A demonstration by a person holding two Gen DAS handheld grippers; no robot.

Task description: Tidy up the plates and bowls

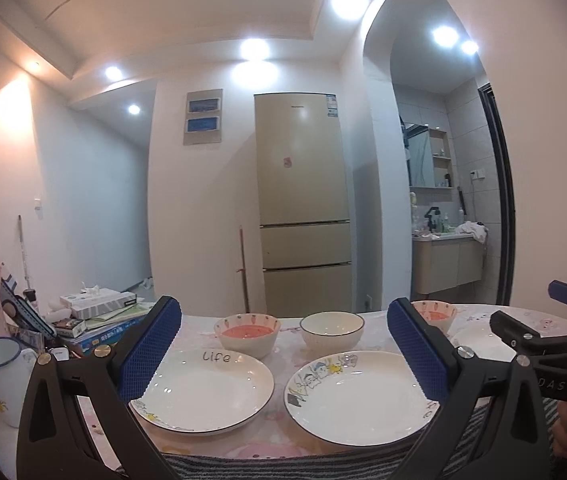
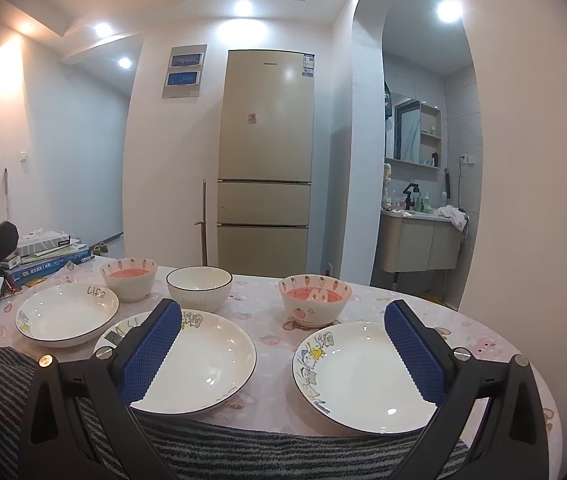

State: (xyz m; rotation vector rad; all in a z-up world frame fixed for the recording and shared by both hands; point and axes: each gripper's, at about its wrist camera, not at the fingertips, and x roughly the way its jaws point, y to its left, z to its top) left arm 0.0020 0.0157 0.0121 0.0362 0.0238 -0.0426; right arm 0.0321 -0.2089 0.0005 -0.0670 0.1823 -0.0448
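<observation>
My left gripper (image 1: 283,354) and right gripper (image 2: 283,354) gaping wide, empty, above 3 plates (image 2: 363,380), 3 bowls (image 2: 198,288) behind.

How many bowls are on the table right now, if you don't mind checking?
3: a pink-lined bowl at far left, a plain white bowl in the middle, another pink-lined bowl at right. None seems hidden.

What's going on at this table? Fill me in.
A person holds a two-finger gripper in each hand over a table set with three plates and three bowls. Both the left gripper and the right gripper are open and hold nothing. The plates, including the "Life" plate, lie in a row in front, apart from each other; the bowls stand behind them. Nothing is stacked yet.
</observation>
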